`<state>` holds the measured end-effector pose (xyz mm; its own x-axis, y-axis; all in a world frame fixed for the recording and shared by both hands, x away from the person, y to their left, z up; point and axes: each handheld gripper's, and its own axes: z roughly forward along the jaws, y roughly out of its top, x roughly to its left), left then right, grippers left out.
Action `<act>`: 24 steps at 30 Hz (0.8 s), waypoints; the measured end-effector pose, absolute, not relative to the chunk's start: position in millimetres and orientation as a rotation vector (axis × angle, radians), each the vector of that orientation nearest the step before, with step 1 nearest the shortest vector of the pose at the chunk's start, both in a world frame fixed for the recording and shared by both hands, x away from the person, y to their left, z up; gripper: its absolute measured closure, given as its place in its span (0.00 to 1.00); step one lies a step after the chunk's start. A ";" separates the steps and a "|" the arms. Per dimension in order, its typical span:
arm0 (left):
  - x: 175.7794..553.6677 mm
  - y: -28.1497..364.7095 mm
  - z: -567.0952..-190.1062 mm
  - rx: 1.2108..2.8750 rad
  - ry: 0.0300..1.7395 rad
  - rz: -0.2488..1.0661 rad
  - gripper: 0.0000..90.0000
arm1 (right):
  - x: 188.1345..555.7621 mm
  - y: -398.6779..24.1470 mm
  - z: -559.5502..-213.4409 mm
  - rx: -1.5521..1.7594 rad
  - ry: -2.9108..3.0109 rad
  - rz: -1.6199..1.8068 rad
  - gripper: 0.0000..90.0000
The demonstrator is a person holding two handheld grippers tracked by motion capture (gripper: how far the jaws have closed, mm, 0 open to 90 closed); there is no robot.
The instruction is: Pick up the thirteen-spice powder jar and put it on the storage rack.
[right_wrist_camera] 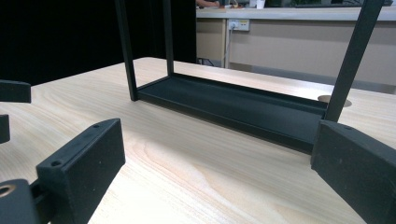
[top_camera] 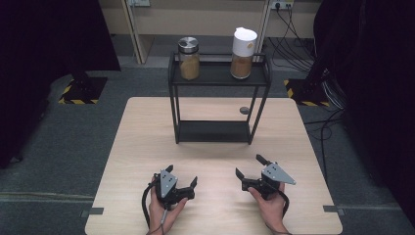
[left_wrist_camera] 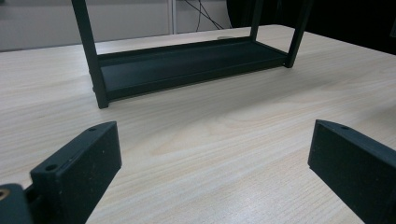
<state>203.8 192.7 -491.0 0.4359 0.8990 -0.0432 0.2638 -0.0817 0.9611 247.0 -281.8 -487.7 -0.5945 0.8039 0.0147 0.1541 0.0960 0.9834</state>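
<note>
A black two-tier rack [top_camera: 219, 76] stands at the back middle of the wooden table [top_camera: 142, 147]. On its top shelf are a glass jar with a silver lid [top_camera: 189, 58] and a jar with a white lid [top_camera: 242, 53], both holding brown powder. The lower shelf [left_wrist_camera: 187, 65] [right_wrist_camera: 233, 105] is bare. My left gripper [top_camera: 182, 175] [left_wrist_camera: 215, 133] is open near the front edge, its jaws wide apart over bare wood. To its right, my right gripper [top_camera: 248, 165] [right_wrist_camera: 219, 133] is open too, with nothing between its jaws. Both point toward the rack.
A small round grommet [top_camera: 244, 110] sits in the tabletop behind the rack's right legs. Black curtains hang on both sides. Cables [top_camera: 293, 44] trail over the floor at the back right, and stand bases with hazard stripes [top_camera: 80, 90] flank the table.
</note>
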 end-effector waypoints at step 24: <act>203.7 192.4 -491.0 1.605 1.041 0.734 0.02 | 250.3 -282.5 -494.8 0.973 1.860 1.529 0.03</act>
<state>203.7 192.4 -491.0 0.4359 0.8991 -0.0412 0.2630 -0.0835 0.9612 250.3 -282.5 -494.8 -0.5947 0.8030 0.0384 0.1932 0.0965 0.9764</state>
